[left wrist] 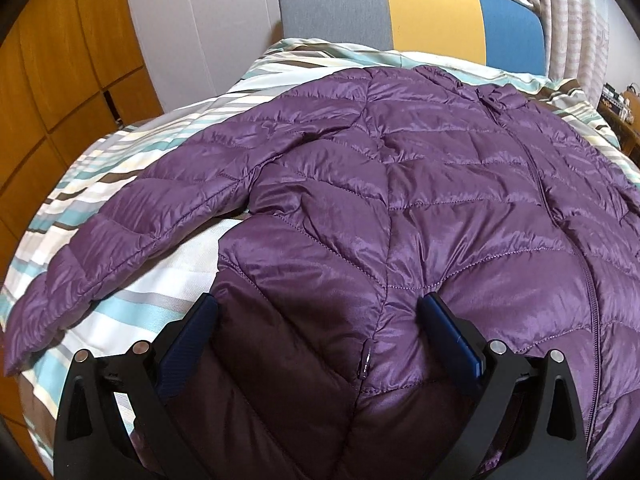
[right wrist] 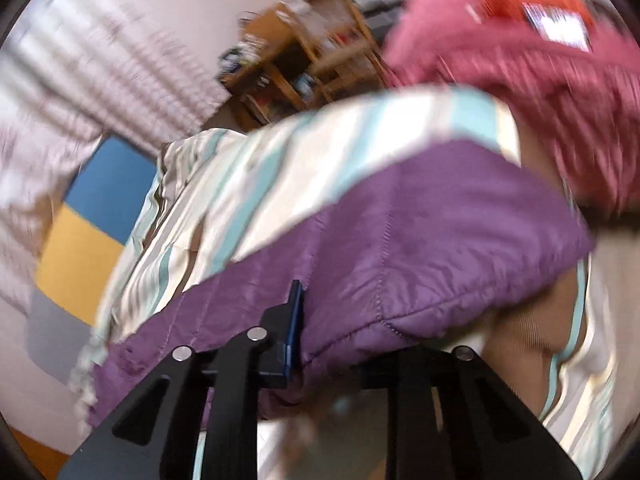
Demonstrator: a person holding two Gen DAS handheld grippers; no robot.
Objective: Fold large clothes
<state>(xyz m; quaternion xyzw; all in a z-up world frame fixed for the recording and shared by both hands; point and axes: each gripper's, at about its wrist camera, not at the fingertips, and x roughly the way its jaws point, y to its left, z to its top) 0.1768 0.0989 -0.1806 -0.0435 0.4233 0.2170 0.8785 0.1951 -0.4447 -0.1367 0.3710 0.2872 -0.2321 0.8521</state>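
Note:
A purple quilted puffer jacket (left wrist: pixel 400 168) lies front up on a striped bed cover (left wrist: pixel 132 292), its zip running down the right side and one sleeve (left wrist: pixel 120 236) stretched out to the left. My left gripper (left wrist: pixel 320 312) is open, its blue pads either side of the jacket's lower left hem, just above the fabric. In the blurred right wrist view my right gripper (right wrist: pixel 320 320) is shut on a purple sleeve (right wrist: pixel 420 232) and holds it above the striped cover (right wrist: pixel 240 184). Only its left finger (right wrist: pixel 294 320) shows; the other is hidden by the fabric.
A grey, yellow and blue headboard (left wrist: pixel 420 12) stands at the far end of the bed. Wooden cabinets (left wrist: pixel 60 80) line the left side. A pink and red garment (right wrist: pixel 520 40) lies at the right, near a wooden shelf (right wrist: pixel 304 68). Striped curtains (left wrist: pixel 568 12) hang behind.

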